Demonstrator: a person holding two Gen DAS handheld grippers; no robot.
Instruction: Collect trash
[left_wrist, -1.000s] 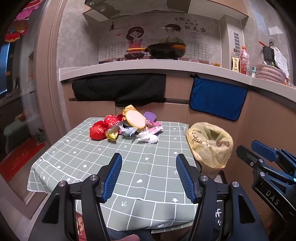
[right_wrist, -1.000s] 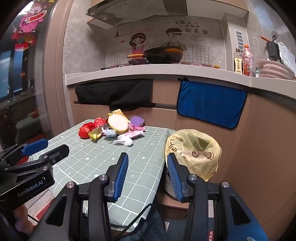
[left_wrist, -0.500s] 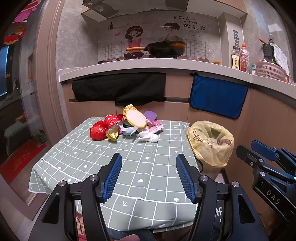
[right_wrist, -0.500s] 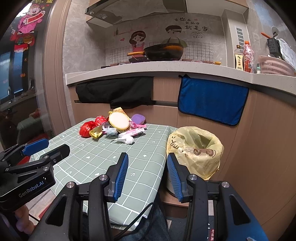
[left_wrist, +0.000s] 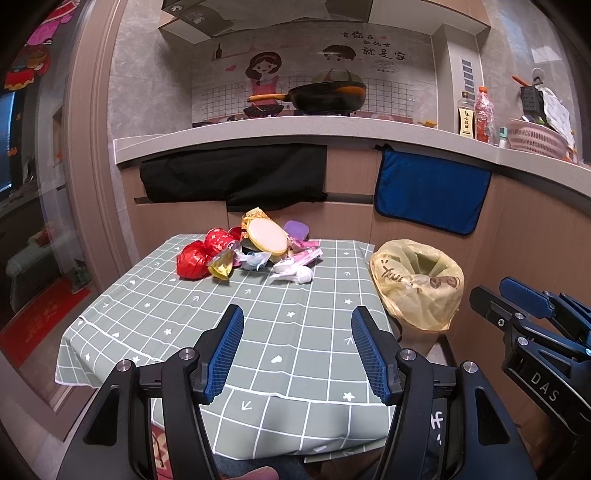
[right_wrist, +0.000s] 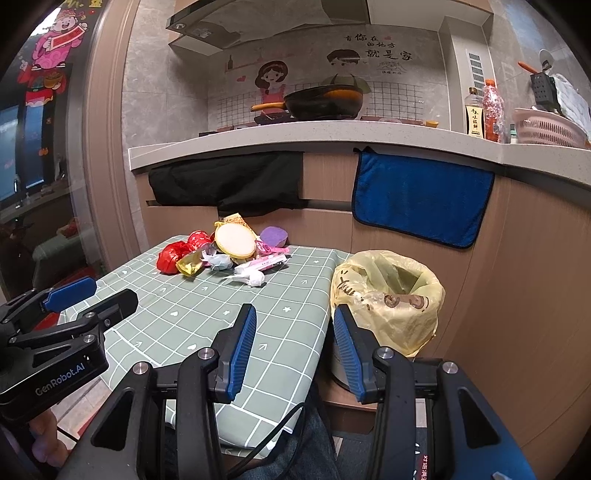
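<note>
A pile of trash (left_wrist: 255, 251) lies at the far end of the green checked table (left_wrist: 207, 325): red wrappers, a gold wrapper, a round cream-coloured lid, a purple piece, pink and white packets. It also shows in the right wrist view (right_wrist: 225, 254). A bin lined with a yellow bag (left_wrist: 417, 284) stands at the table's right side, open at the top (right_wrist: 388, 295). My left gripper (left_wrist: 297, 350) is open and empty over the table's near edge. My right gripper (right_wrist: 293, 349) is open and empty over the table's right edge, next to the bin.
A kitchen counter (left_wrist: 332, 129) runs behind the table with a black pan, bottles and a pink basket. A black cloth (left_wrist: 232, 177) and a blue towel (left_wrist: 428, 192) hang from it. A glass door is at the left.
Both grippers have risen slightly and stayed open. The trash and the bin have not moved.
</note>
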